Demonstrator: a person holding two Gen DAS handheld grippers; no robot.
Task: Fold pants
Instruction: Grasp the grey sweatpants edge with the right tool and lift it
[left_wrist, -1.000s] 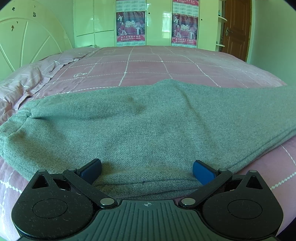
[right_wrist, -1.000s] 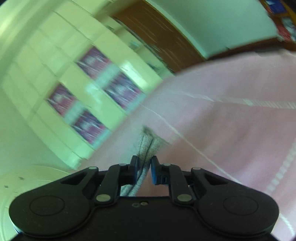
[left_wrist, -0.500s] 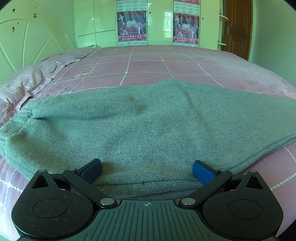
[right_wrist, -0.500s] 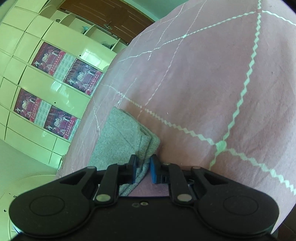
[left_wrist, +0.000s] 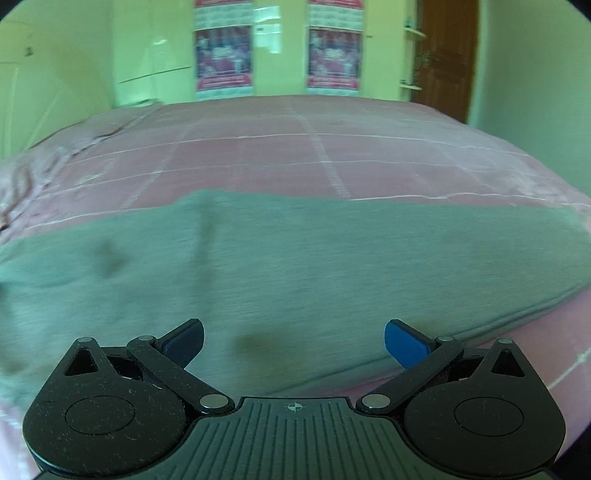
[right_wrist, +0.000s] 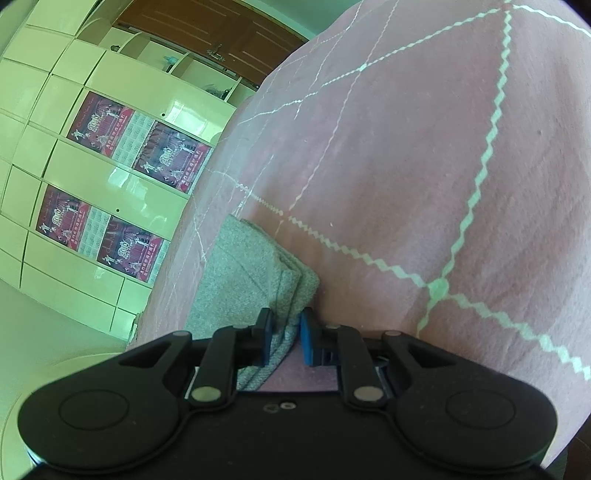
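Note:
Grey pants lie spread across a pink bedspread in the left wrist view. My left gripper is open, its blue pads wide apart just above the near edge of the cloth, holding nothing. In the right wrist view, my right gripper is shut on a stacked corner of the grey pants, low against the bedspread. The view is tilted hard to the side.
A cream wardrobe with red posters stands beyond the bed, with a brown door to its right. A rumpled pink blanket lies at the bed's left side. The bed's right edge drops away.
My left gripper has pulled back and lifted off the pants edge; that view is now blurred. My right gripper has settled, still clamped on the cloth corner.

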